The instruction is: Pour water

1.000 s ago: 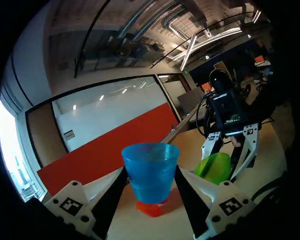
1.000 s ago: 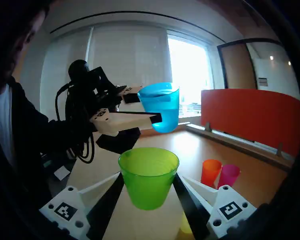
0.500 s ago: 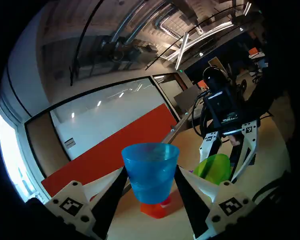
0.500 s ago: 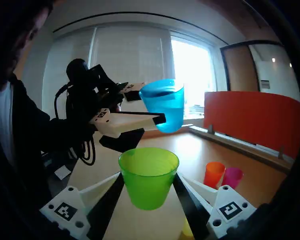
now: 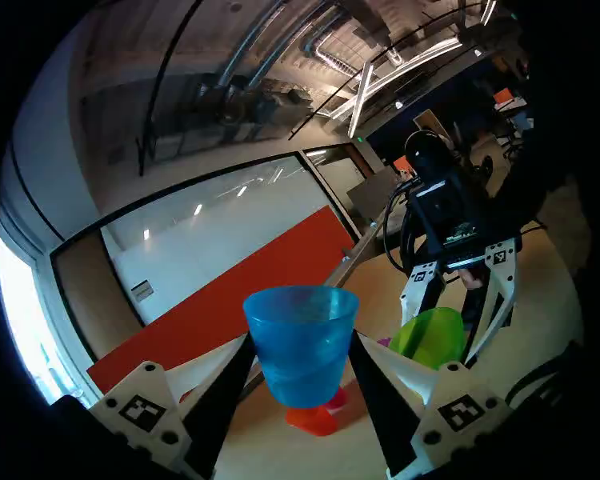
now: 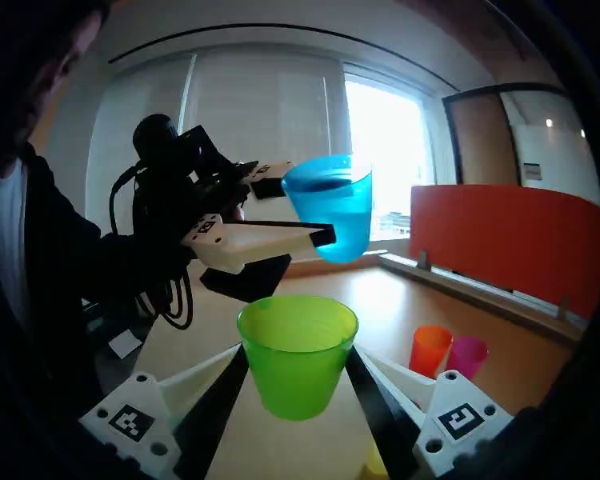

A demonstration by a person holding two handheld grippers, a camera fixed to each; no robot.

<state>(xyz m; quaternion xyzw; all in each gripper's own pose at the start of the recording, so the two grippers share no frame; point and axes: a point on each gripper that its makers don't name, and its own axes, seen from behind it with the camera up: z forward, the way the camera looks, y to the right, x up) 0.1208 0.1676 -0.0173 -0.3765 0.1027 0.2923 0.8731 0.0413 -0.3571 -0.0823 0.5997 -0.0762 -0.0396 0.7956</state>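
My left gripper (image 5: 300,364) is shut on a translucent blue cup (image 5: 301,344) that holds water; the right gripper view has that blue cup (image 6: 332,206) raised and leaning slightly above and behind the green one. My right gripper (image 6: 298,368) is shut on a lime green cup (image 6: 298,353), upright and looking empty inside. In the left gripper view the green cup (image 5: 430,336) sits between the far gripper's white fingers, lower right of the blue cup. A person's hand and dark sleeve (image 6: 100,264) hold the left gripper.
An orange cup (image 6: 429,350) and a pink cup (image 6: 466,356) stand side by side on the wooden table (image 6: 428,308) at the right. A red partition (image 6: 508,240) runs along the table's far edge. A yellow object (image 6: 372,462) peeks out below my right gripper.
The blue cup has risen and shifted a little to the right above the green cup, leaning slightly more. The green cup has stayed put.
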